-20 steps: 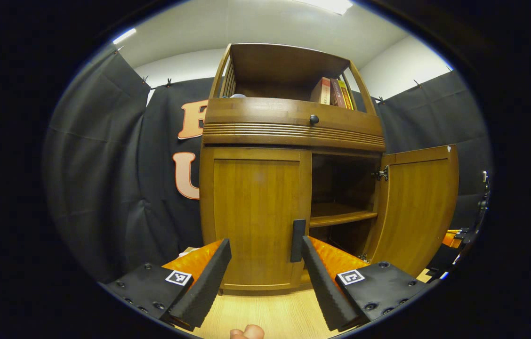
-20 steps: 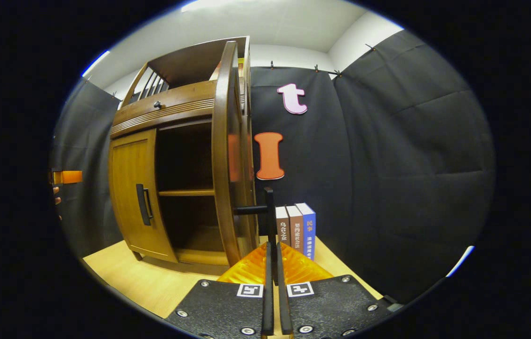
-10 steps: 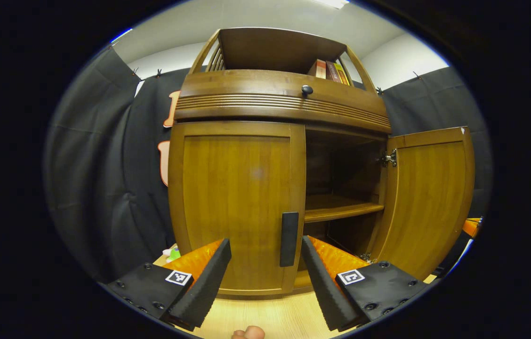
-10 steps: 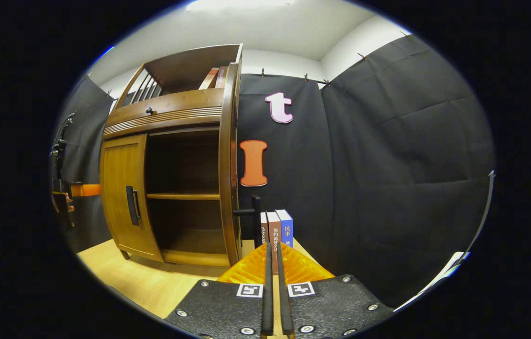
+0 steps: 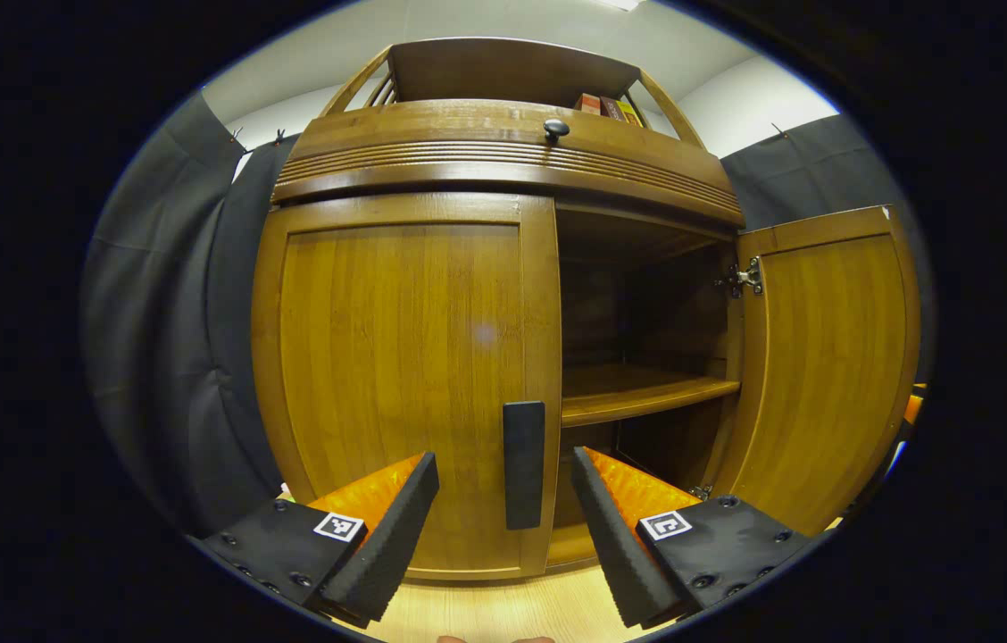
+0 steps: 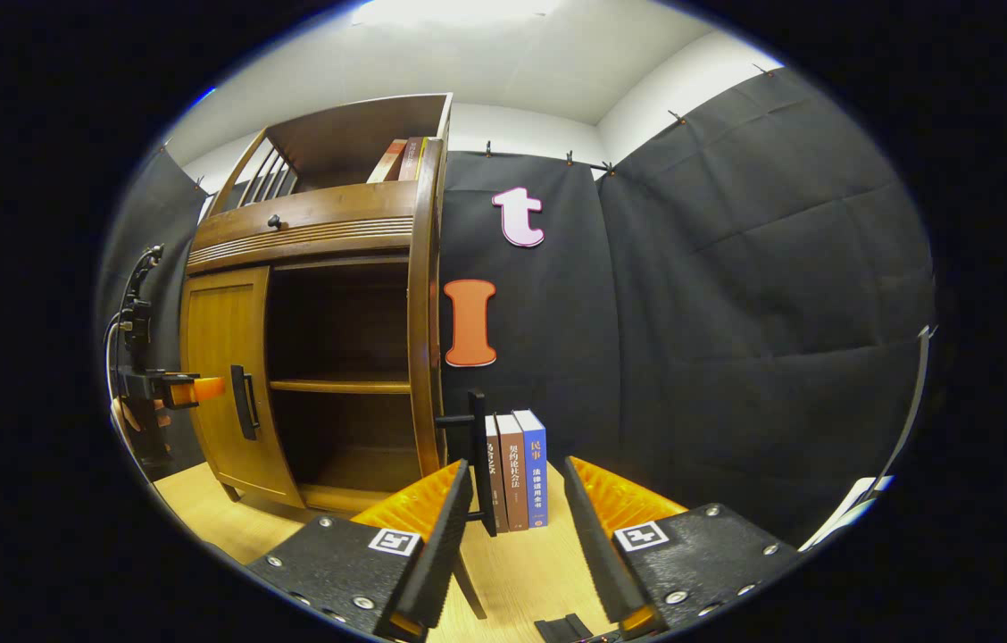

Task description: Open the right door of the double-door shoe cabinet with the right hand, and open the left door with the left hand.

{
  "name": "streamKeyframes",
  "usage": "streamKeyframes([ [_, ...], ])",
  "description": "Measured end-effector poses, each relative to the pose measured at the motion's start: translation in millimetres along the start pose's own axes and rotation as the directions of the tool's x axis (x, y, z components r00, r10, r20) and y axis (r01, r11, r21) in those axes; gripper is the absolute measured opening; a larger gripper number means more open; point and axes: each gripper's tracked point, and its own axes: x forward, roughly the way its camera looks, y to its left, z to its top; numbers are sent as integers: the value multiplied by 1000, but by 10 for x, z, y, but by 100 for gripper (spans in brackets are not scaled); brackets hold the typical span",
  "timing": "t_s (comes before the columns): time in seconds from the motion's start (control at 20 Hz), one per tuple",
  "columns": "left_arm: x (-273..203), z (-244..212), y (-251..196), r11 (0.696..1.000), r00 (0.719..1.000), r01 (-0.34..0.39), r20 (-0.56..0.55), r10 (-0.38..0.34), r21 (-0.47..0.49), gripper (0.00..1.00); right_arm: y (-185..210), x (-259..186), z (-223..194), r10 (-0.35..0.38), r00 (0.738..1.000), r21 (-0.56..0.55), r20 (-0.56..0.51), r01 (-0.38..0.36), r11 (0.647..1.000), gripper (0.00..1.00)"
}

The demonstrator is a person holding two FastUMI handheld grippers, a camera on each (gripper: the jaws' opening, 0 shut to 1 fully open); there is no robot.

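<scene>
In the left gripper view the wooden shoe cabinet [image 5: 405, 170] is close ahead. Its left door [image 5: 396, 357] is closed, and the black handle [image 5: 523, 464] stands between the fingertips of my open left gripper [image 5: 503, 460], untouched. The right door [image 5: 834, 357] is swung wide open, showing a bare inner shelf [image 5: 637, 393]. In the right gripper view that right door [image 6: 423, 339] is edge-on. Its black handle [image 6: 477, 446] sits just by the left finger of my open right gripper [image 6: 517, 469], not clamped. The left gripper [image 6: 169, 390] and the hand holding it are near the left door's handle [image 6: 243, 402].
Three books [image 6: 517, 469] stand on the wooden floor [image 6: 512, 572] against the black cloth wall, right of the cabinet. More books [image 5: 602, 104] sit on the cabinet's top shelf. A drawer with a round knob [image 5: 555, 129] runs above the doors.
My right gripper opened, letting go of the right door's handle, and drew back a little. My left gripper moved closer to the left door, bringing its handle between the fingers.
</scene>
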Motion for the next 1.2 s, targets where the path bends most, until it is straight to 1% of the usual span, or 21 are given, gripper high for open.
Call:
streamKeyframes([
  [0.05,51,-9,-1,1000,1000,2,-1,-2,1,98,-8,2,22,-7,1000,-9,7,7,1000,71],
  [0.15,156,-44,-27,1000,1000,-1,-5,1,-2,98,-21,5,43,-22,1000,-24,19,23,999,89],
  [0.2,214,-72,-36,1000,1000,-2,-10,2,1,97,-20,4,54,-26,999,-27,24,26,999,92],
  [0.25,270,-106,-61,1000,1000,1,-20,-1,2,96,-33,-15,41,-31,999,-29,27,32,999,98],
  [0.35,364,-188,-82,1000,999,1,-39,-1,-6,93,-47,-42,50,-33,999,-28,34,34,999,100],
  [0.55,534,-315,-41,1000,998,-16,-55,15,-14,89,-33,-84,59,-27,999,-18,41,28,999,100],
  [0.65,591,-366,-40,1000,998,-18,-63,16,-23,80,-49,-107,75,-29,998,-13,48,30,999,100],
  [0.7,623,-393,-23,999,997,-25,-69,23,-27,72,-56,-120,82,-31,998,-11,52,31,999,100],
  [0.8,665,-401,-84,998,998,-6,-62,2,-55,57,-77,-132,68,-36,998,-13,53,37,999,100],
  [0.9,655,-406,-74,1000,998,-21,-63,19,-24,41,-99,-129,61,-42,998,-12,50,43,999,100],
  [1.0,648,-397,-79,1000,998,-28,-60,28,-8,35,-124,-145,72,-46,998,-9,50,46,999,100],
  [1.2,633,-410,-81,1000,997,-24,-69,23,-16,31,-177,-185,90,-70,996,-16,57,71,997,100],
])
